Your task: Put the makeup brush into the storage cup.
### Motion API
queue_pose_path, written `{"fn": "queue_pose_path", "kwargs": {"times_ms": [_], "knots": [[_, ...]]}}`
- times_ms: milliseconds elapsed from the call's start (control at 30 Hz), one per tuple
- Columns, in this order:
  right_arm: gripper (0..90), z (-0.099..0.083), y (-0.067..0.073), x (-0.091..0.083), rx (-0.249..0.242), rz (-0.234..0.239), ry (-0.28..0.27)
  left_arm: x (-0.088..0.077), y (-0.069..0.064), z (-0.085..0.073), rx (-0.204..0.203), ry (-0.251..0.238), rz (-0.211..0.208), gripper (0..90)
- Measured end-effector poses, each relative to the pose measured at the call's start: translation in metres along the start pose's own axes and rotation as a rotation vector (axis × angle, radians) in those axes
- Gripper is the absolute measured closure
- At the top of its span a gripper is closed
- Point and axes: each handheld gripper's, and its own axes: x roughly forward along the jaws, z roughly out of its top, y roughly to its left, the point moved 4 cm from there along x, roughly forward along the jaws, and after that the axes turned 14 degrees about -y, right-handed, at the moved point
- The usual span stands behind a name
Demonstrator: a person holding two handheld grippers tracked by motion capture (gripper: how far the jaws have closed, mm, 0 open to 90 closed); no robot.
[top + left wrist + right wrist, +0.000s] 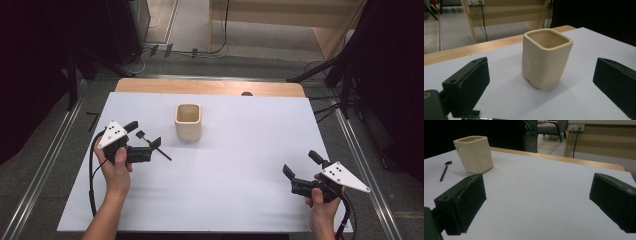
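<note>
A cream square cup [188, 121] stands upright and empty on the white table [240, 165], left of centre toward the back. A thin black stick-like tool [154, 147] lies on the table to its left. My left gripper [144, 134] is open over that tool, with its jaws pointing toward the cup and nothing between them. In the left gripper view the cup [546, 57] stands a short way beyond the open jaws [541, 97]. My right gripper [302, 164] is open near the front right. Its own view shows the cup [474, 153] and the tool [444, 172] far off to the left.
A wooden strip [210, 86] runs along the table's back edge. Metal rails [45, 165] flank the table on both sides. Cables and wooden furniture [280, 15] are on the floor behind. Black stands [345, 65] are at the right rear.
</note>
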Motion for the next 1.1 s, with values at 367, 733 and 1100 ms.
{"fn": "queue_pose_path", "kwargs": {"times_ms": [367,733,1100], "knots": [[1.4,-0.002,0.0,0.0,-0.008,0.002,0.006,0.012,0.008,-0.001,-0.028,0.065,0.025,1.4],[1.4,-0.006,0.002,0.003,-0.009,0.005,0.028,0.025,0.019,-0.005,-0.061,0.173,0.06,5.1],[1.6,-0.009,0.001,0.004,-0.002,-0.002,0.04,0.036,0.026,-0.012,-0.074,0.348,0.087,5.5]]}}
